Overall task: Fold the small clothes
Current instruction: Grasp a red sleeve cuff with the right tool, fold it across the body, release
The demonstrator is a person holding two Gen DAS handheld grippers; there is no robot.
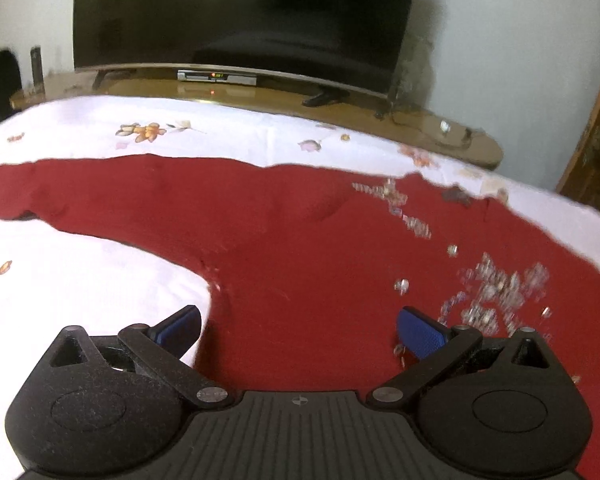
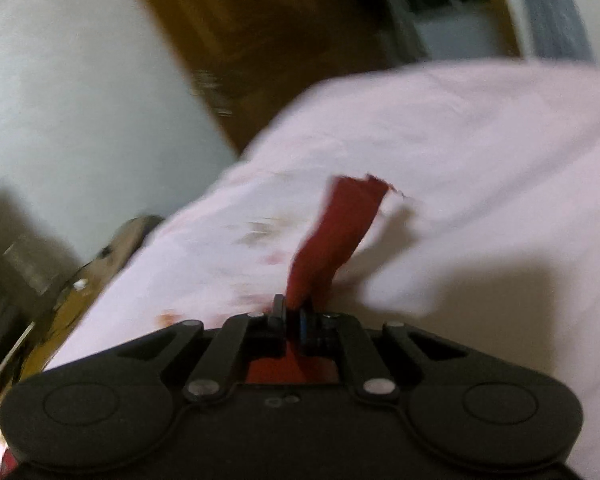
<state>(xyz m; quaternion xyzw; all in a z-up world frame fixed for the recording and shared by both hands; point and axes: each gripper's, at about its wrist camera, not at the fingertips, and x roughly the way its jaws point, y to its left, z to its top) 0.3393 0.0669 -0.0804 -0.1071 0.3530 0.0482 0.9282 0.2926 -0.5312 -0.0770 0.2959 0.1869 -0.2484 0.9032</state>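
A red garment (image 1: 292, 232) with a sparkly silver print lies spread on the white flowered sheet (image 1: 100, 276); one sleeve runs off to the left. My left gripper (image 1: 298, 330) is open just above the garment near the armpit, its blue pads (image 1: 420, 336) wide apart and empty. In the right wrist view my right gripper (image 2: 294, 314) is shut on a strip of the red garment (image 2: 336, 236), which stands up from the jaws over the white sheet (image 2: 480, 160). That view is motion-blurred.
A dark TV (image 1: 240, 16) stands on a wooden stand (image 1: 420, 124) beyond the bed's far edge, with a set-top box (image 1: 216, 77) under it. A wooden door (image 2: 260, 40) and pale wall (image 2: 80, 100) lie beyond the bed in the right wrist view.
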